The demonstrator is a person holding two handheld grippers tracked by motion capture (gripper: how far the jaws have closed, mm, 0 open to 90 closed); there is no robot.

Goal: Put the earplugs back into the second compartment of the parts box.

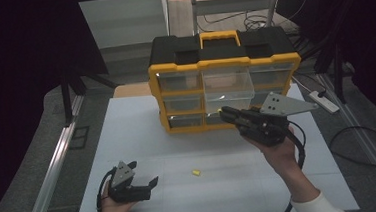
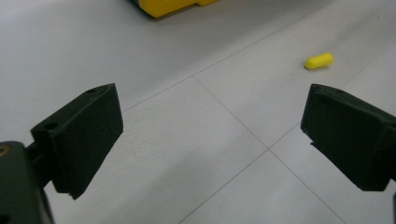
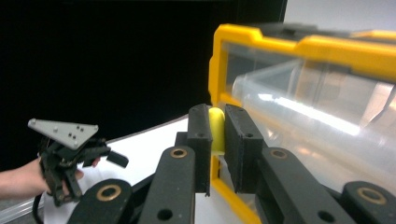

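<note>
From the high view we see the right tongs (image 1: 225, 112) at the yellow organizer (image 1: 225, 88) with its clear drawer (image 1: 227, 85) pulled out, left gripper view shows left tongs (image 2: 210, 140) spread over the tabletop (image 2: 187, 154) near a yellow piece (image 2: 319, 60), right gripper view shows right tongs pinching a yellow capsule (image 3: 216, 128).

Your left gripper (image 2: 212, 140) hangs over the white table (image 2: 177, 154), jaws spread wide, nothing between them. One black jaw rises at lower left, the other at right edge (each has small holes in its top face). Thin seam lines cross the tabletop and meet under the gap. A small yellow capsule-shaped piece (image 2: 319, 60) lies on the surface beyond the right-hand jaw, apart from it. At top edge, a corner of a yellow base (image 2: 168, 5) rests on the table.
</note>
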